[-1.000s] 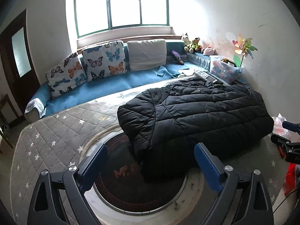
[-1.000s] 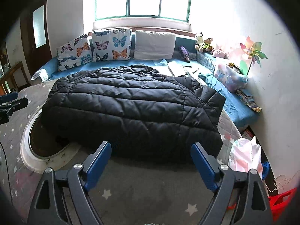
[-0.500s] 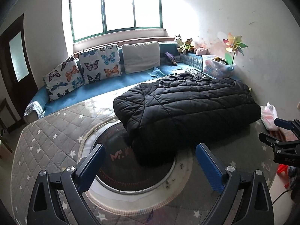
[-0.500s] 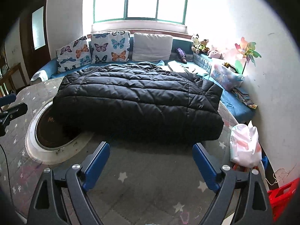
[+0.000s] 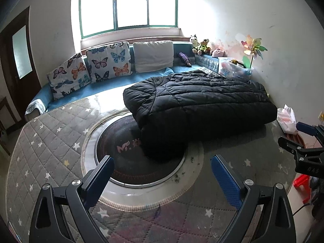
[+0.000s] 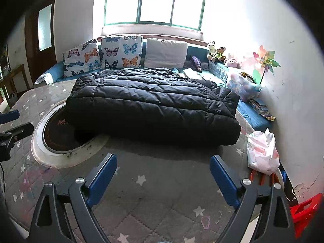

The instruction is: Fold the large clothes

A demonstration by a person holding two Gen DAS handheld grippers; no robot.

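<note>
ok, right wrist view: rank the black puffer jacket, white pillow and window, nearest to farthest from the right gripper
1. Black puffer jacket: lies folded on the starred mat just ahead of the right gripper, whose fingers stand open and empty.
2. White pillow: behind the jacket, propped against the sofa back, centre.
3. Window: on the back wall above the pillow.

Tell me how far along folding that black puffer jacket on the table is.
Done, it seems: the black puffer jacket lies as a compact rectangular bundle on the star-patterned table cover, partly over the round centre disc. In hand: nothing; the left tongs and right tongs are open and empty, short of the jacket. Left: perhaps only tidying; whether another fold is planned I can't tell.
</note>
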